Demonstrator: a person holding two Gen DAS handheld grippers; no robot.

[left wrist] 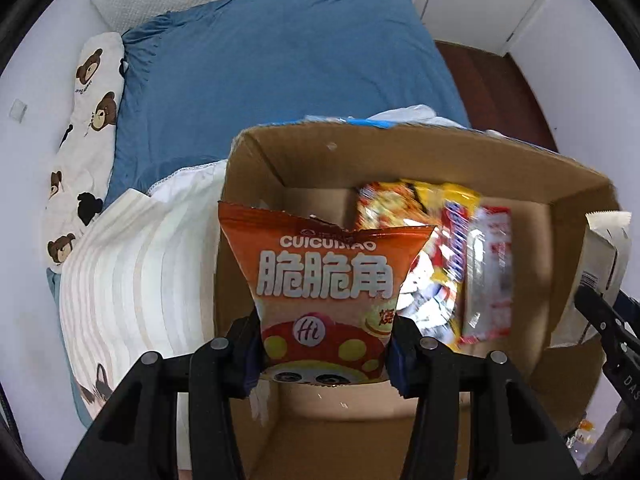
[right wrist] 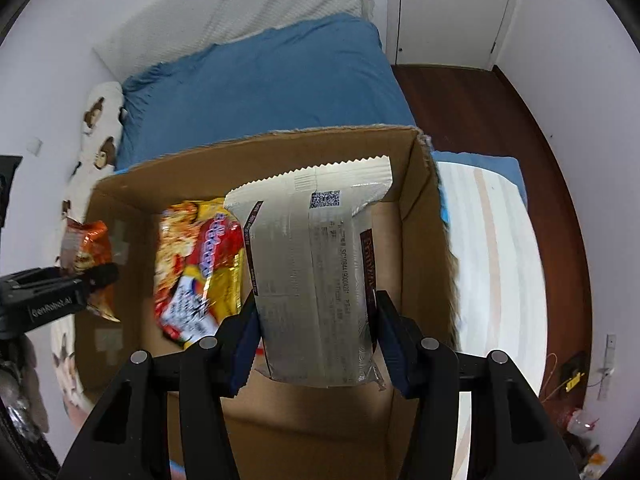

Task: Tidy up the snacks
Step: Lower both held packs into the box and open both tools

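Currently an orange snack bag (left wrist: 326, 288) is clamped by its lower part in the left gripper (left wrist: 325, 354), whose jaws are closed onto the bag's two side edges, so that the bag stands upright above the near left part of an open cardboard box (left wrist: 400, 152). A silver-white packet (right wrist: 316, 276), shown from its printed back, is gripped in the same way by the right gripper (right wrist: 316, 340), the jaws pressed against its long edges, and it is held over the right part of the same box. Inside the box, between the two held items, a yellow and red pack (right wrist: 200, 264) is seen lying against the floor of the box, with further wrappers beside it that are too blurred to be told apart. The box is set on a bed with a blue sheet (left wrist: 280, 72); a striped white cloth (left wrist: 132, 280) lies just beside the box, and a bear-print pillow (left wrist: 92, 128) rests along the wall. The step in hand is judged to be the placing of both items into the box. For the next move, each bag would need to be lowered into a free part of the box floor, clear of the pack already there, before the jaws are opened. The light, crinkly bags may be expected to tip over once released.
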